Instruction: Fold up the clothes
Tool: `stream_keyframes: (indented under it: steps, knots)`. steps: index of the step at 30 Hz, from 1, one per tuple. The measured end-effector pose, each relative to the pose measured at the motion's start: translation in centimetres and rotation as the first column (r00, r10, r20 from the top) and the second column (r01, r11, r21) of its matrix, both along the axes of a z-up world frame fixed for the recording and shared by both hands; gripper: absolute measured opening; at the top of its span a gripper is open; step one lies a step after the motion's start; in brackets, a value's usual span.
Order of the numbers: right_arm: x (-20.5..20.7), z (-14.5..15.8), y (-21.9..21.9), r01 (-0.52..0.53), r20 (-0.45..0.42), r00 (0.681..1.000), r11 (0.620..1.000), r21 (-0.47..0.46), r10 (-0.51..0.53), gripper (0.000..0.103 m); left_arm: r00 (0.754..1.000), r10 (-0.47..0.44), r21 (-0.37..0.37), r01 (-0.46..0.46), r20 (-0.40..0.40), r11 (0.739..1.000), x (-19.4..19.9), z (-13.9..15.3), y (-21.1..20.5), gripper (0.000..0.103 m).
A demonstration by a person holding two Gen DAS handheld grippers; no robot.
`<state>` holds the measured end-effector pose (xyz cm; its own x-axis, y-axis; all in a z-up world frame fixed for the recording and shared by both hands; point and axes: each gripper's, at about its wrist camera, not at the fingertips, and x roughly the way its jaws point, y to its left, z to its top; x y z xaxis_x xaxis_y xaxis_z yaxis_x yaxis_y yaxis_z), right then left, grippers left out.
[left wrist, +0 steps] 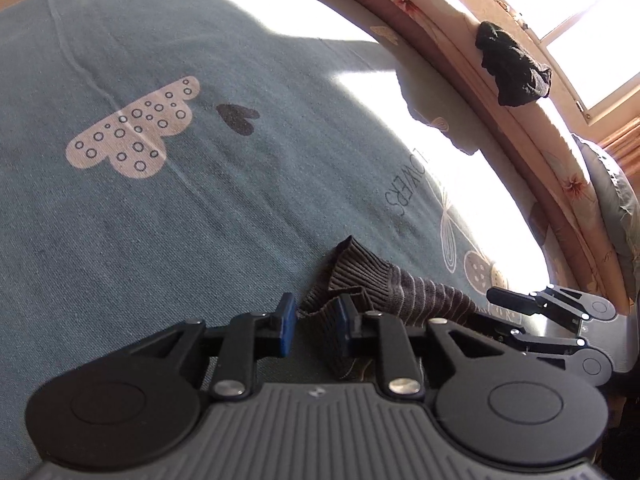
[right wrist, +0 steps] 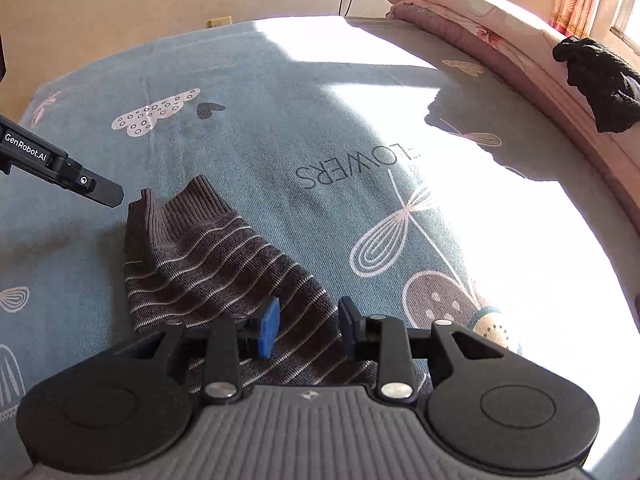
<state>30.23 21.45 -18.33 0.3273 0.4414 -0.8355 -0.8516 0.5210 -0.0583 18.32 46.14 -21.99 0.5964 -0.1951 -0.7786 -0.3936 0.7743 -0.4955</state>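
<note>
A brown sock (right wrist: 208, 256) with thin pale stripes lies flat on the blue patterned bed sheet (right wrist: 280, 92), its ribbed cuff in two layers at the far left end. My right gripper (right wrist: 309, 326) hovers over the sock's near end, jaws apart, the pads not pressing the fabric. My left gripper (left wrist: 315, 320) is at the cuff end (left wrist: 352, 268). Its blue pads stand a little apart, and the cuff's edge lies by the right pad without being pinched. One finger of the left gripper (right wrist: 100, 192) shows just left of the cuff in the right wrist view.
A folded floral quilt (right wrist: 460, 8) runs along the sheet's far right side, with a crumpled black garment (right wrist: 600, 84) lying on it. Beyond it is a sunlit window (left wrist: 580, 0). Bright sun falls on the sheet's right half. A grey-green pillow (left wrist: 612, 208) sits at the right.
</note>
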Motion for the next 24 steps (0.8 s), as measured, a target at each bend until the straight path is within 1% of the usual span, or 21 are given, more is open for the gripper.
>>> stream_keyframes:
  steps: [2,5,6,7,8,9,12,15,16,17,19,20,21,22,24]
  knots:
    - [0.7,-0.3,1.5,-0.037,0.012,0.999,0.999,0.007,0.037,0.045,1.0,-0.006,0.008,0.006,0.012,1.0,0.9,0.1,0.2,0.021]
    - [1.4,-1.3,3.2,-0.09,-0.01,0.996,0.996,-0.02,0.089,0.044,0.999,-0.012,0.016,0.012,0.033,1.0,1.7,0.1,0.2,0.021]
    - [1.5,-1.5,3.4,-0.108,-0.041,0.993,0.994,-0.019,0.107,0.041,0.999,-0.014,0.019,0.014,0.034,1.0,1.9,0.0,0.2,0.021]
    - [1.6,-1.7,3.5,-0.126,-0.073,0.99,0.992,-0.017,0.124,0.031,0.999,-0.016,0.021,0.015,0.035,1.0,2.0,0.0,0.2,0.021]
    - [1.3,-1.6,3.4,-0.146,-0.087,0.986,0.989,-0.009,0.145,0.027,0.999,-0.018,0.022,0.017,0.036,1.0,2.1,-0.1,0.3,0.021]
    - [1.1,-1.5,3.3,-0.166,-0.1,0.981,0.986,-0.001,0.165,0.027,0.999,-0.025,0.02,0.024,0.038,1.0,2.3,-0.1,0.3,0.021]
    - [0.0,-1.7,2.9,-0.218,-0.15,0.965,0.976,-0.006,0.215,0.027,0.998,-0.044,0.019,0.043,0.045,0.999,3.0,-0.2,0.4,0.021]
    - [-1.3,-2.1,2.6,-0.254,-0.144,0.958,0.967,-0.018,0.248,0.029,0.996,-0.068,0.017,0.067,0.06,0.998,4.0,0.0,0.2,0.021]
    - [-1.7,-2.1,2.6,-0.264,-0.138,0.956,0.964,-0.025,0.258,0.03,0.994,-0.084,0.013,0.083,0.069,0.996,4.4,0.2,0.0,0.021]
    - [-2.3,-2.0,2.7,-0.273,-0.109,0.957,0.961,-0.036,0.268,0.03,0.992,-0.106,0.002,0.106,0.074,0.994,4.8,0.3,-0.2,0.021]
    - [-3.2,-1.8,2.7,-0.301,-0.082,0.951,0.953,-0.046,0.297,0.032,0.985,-0.152,-0.021,0.154,0.083,0.988,5.7,0.6,-0.6,0.021]
    - [-3.7,-1.8,2.6,-0.309,-0.069,0.95,0.95,-0.049,0.305,0.032,0.98,-0.178,-0.042,0.182,0.084,0.982,6.2,0.6,-0.8,0.021]
    - [-4.1,-1.7,2.6,-0.317,-0.056,0.948,0.947,-0.052,0.314,0.033,0.975,-0.204,-0.063,0.209,0.085,0.976,6.6,0.5,-1.0,0.022]
    - [-4.5,-1.9,2.5,-0.328,-0.07,0.944,0.943,-0.054,0.324,0.035,0.971,-0.225,-0.077,0.231,0.078,0.97,6.9,0.4,-1.3,0.028]
    - [-5.1,-2.1,2.4,-0.341,-0.093,0.938,0.938,-0.056,0.335,0.035,0.961,-0.273,-0.106,0.276,0.044,0.955,7.6,-0.2,-1.8,0.031]
